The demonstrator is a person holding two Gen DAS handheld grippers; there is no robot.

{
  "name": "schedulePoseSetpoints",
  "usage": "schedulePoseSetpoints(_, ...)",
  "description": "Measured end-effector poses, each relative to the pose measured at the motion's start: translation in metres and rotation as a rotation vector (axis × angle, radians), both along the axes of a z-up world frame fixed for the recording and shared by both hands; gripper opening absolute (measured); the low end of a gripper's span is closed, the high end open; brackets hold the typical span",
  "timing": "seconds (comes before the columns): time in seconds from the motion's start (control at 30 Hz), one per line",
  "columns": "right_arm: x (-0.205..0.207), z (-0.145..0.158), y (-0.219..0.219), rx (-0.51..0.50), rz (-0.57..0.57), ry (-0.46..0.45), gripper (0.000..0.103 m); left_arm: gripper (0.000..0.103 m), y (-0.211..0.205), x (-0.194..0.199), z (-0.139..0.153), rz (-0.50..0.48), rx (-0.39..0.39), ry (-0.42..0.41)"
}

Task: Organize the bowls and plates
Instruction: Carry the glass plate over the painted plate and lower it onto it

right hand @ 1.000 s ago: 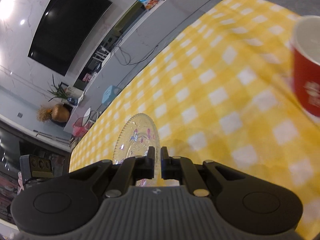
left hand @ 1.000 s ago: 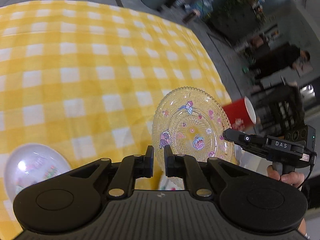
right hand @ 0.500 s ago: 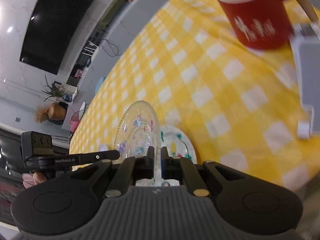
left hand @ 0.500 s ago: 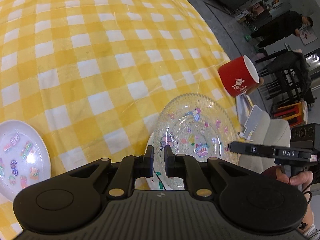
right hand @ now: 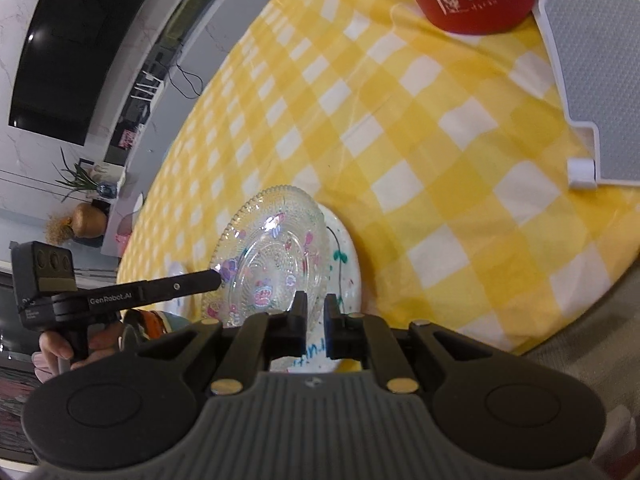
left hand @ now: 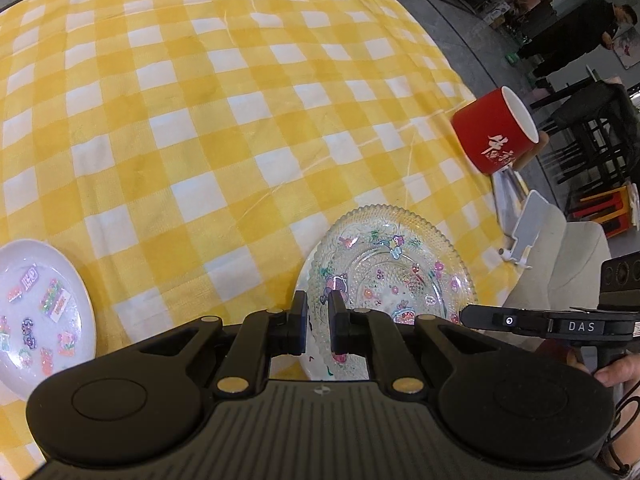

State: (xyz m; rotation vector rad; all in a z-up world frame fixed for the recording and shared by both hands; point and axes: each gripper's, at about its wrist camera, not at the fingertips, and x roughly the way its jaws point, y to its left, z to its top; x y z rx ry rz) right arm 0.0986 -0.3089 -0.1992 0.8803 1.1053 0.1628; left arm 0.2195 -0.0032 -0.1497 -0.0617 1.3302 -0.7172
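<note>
The glass plate (left hand: 390, 276), carried tilted a second ago, now rests on the white plate (right hand: 346, 264), stacked, both grippers (left hand: 317, 320) (right hand: 316, 318) still clamped on its rim.

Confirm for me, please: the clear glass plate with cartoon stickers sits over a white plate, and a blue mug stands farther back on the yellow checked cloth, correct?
Not quite: the mug is red with white lettering, not blue, as the left wrist view shows. The rest holds: the clear glass plate lies over a white plate on the yellow checked cloth.
</note>
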Motion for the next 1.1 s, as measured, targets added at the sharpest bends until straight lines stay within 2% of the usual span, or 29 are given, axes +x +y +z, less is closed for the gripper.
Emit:
schedulePoseSetpoints(0.33, 0.004, -0.004, 0.011, -0.036, 0.041, 0.039, 0.009, 0.012, -0.008, -0.007, -0.002, -0.014, 0.076, -0.038)
schedulePoseSetpoints(0.7, 0.002, 0.005, 0.022, -0.117, 0.065, 0.021, 0.009, 0.012, -0.018, -0.013, -0.003, -0.026, 0.135, -0.075)
schedulePoseSetpoints(1.1, -0.005, 0.006, 0.025, -0.16, -0.02, 0.02, 0.009, 0.012, -0.025, -0.019, -0.001, -0.037, 0.168, -0.113)
